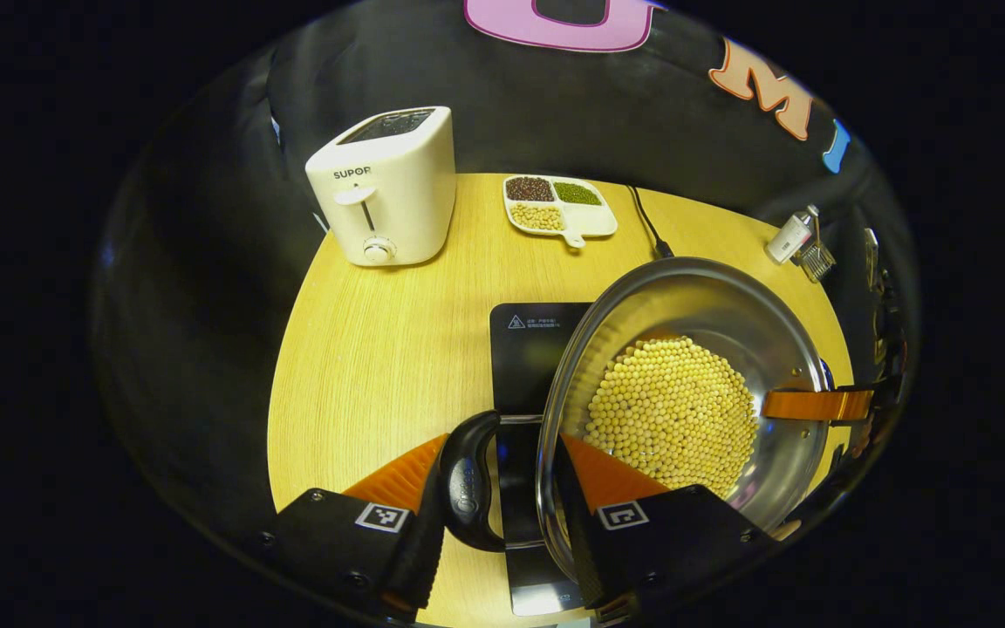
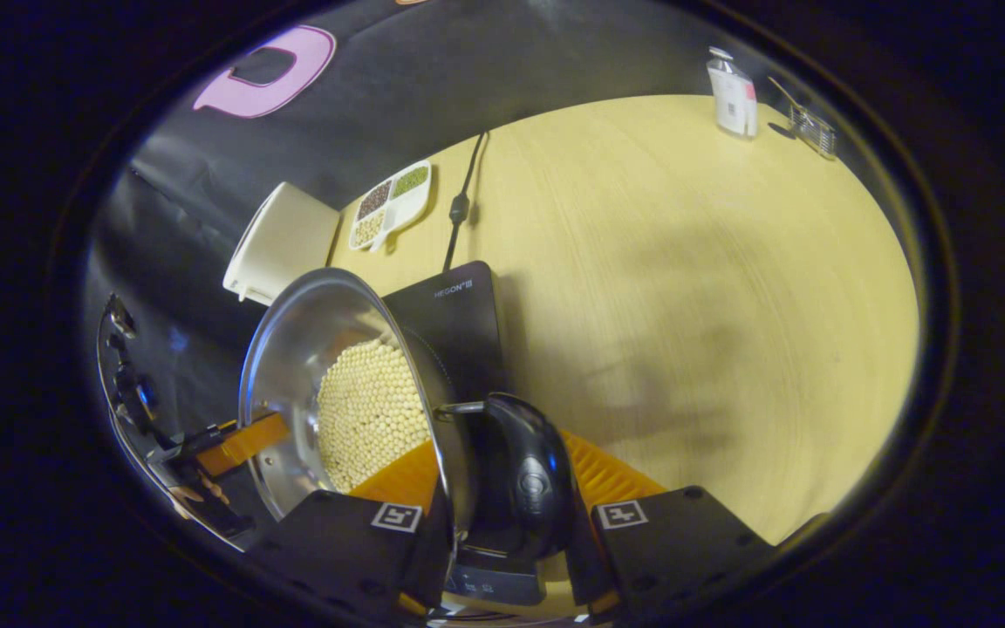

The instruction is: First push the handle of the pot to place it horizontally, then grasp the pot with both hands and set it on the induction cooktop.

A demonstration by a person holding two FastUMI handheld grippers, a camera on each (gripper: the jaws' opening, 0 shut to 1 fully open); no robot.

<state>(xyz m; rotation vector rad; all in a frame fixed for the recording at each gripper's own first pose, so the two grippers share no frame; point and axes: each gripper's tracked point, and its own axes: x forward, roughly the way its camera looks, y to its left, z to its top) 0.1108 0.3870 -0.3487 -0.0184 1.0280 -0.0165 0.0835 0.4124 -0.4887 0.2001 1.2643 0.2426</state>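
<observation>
**Both jaws pinched on pot handles, pot over cooktop, not yet set down**

Jaws of left gripper (image 1: 502, 515) were closed round the pot's near side: one finger outside the black loop handle (image 1: 468, 488), the other inside the steel pot (image 1: 694, 384) wall, so handle + rim were clamped between them. Right gripper (image 2: 502, 523) did the same on the opposite black handle (image 2: 524, 480), one finger inside the rim by the beans, one outside. In left gripper view the far gripper's finger reached in at the rim on the pot's other side.

Progress, as judged: handle-push step looked done, both-hand grasp made. Pot w/ soybeans (image 1: 673, 414) was held partly over the induction cooktop (image 1: 533, 349), covering its right part in left gripper view. What's left: lower it centred on the cooktop, then let go.

Hard to tell: pot base was hidden, so whether it touched the glass or hung just above, can't say. Pot looked tilted, but fisheye warp may account for that. Cooktop's control end was cut off behind the fingers. Toaster (image 1: 389, 187), bean tray (image 1: 559, 205), cord (image 1: 646, 222) sat at the table (image 1: 363, 349) back, well apart from the pot.
</observation>
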